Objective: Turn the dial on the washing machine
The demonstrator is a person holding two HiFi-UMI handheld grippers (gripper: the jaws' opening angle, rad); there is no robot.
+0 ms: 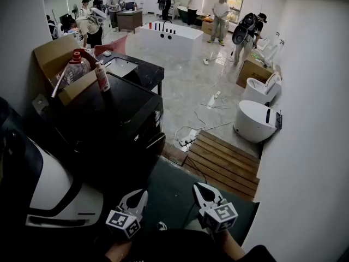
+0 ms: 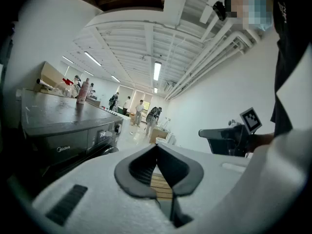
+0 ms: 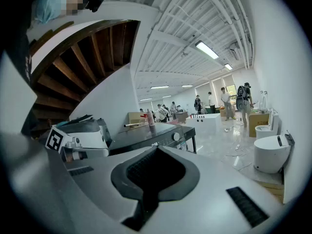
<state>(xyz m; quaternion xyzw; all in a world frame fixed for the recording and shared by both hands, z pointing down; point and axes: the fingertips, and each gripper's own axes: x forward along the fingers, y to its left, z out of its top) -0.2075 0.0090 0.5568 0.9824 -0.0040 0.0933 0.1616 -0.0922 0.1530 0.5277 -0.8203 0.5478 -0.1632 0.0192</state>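
Observation:
The black front-loading washing machine (image 1: 117, 113) stands left of centre in the head view, with its control panel facing right. Its silver dial (image 3: 176, 136) shows on the panel in the right gripper view, and more faintly as the dial (image 2: 117, 127) in the left gripper view. My left gripper (image 1: 140, 193) and right gripper (image 1: 199, 189) are low in the picture, side by side, well short of the machine. Both are shut with nothing between the jaws, as the left gripper (image 2: 157, 146) and the right gripper (image 3: 157, 149) show in their own views.
A cardboard box (image 1: 57, 59) with bottles and a pink spray bottle (image 1: 102, 76) sit on the machine's top. A wooden pallet (image 1: 223, 162) lies on the floor ahead, with a power strip (image 1: 188, 141) and white toilets (image 1: 255, 121) beyond. A white appliance (image 1: 54, 192) stands at my left. People stand far back.

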